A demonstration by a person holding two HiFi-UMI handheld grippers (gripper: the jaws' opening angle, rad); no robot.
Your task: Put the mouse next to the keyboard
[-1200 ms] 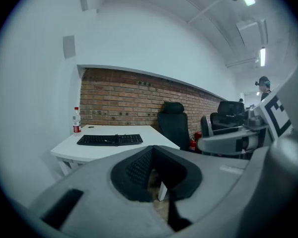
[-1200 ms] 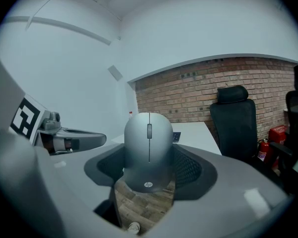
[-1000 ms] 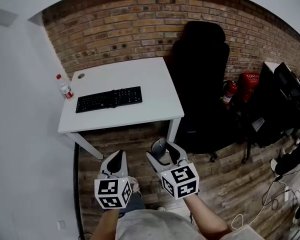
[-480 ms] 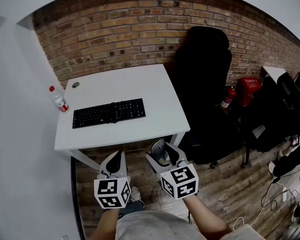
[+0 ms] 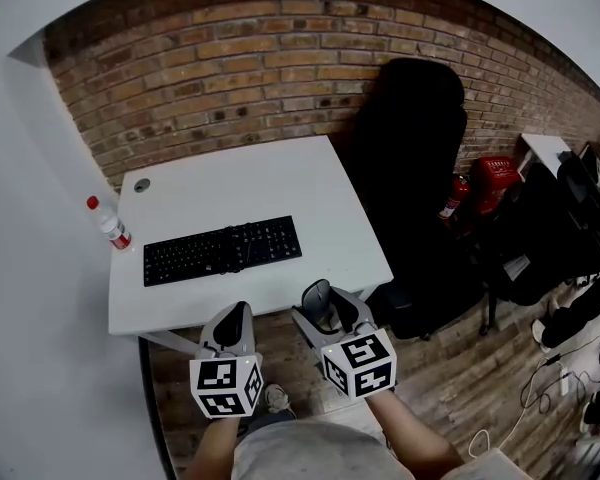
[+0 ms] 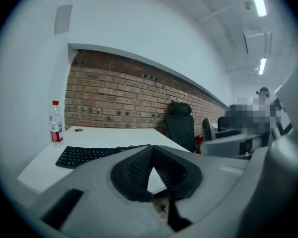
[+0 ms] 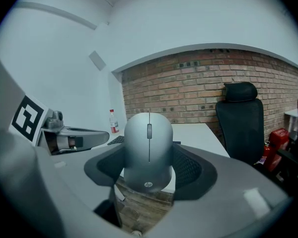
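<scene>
Now nearer the counter than before, at its front edge by keyboard. Clamping mouse in right gripper; holding left gripper closed, empty.

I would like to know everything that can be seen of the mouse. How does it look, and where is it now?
The mouse is grey and rounded, seemingly matte plastic, with a dark scroll wheel on a centre seam and a small logo near its rear. The right claw grips its two sides, nose pointing toward the white desk. It hangs above the wooden floor, short of the desk's edge, not yet beside the keyboard.
</scene>
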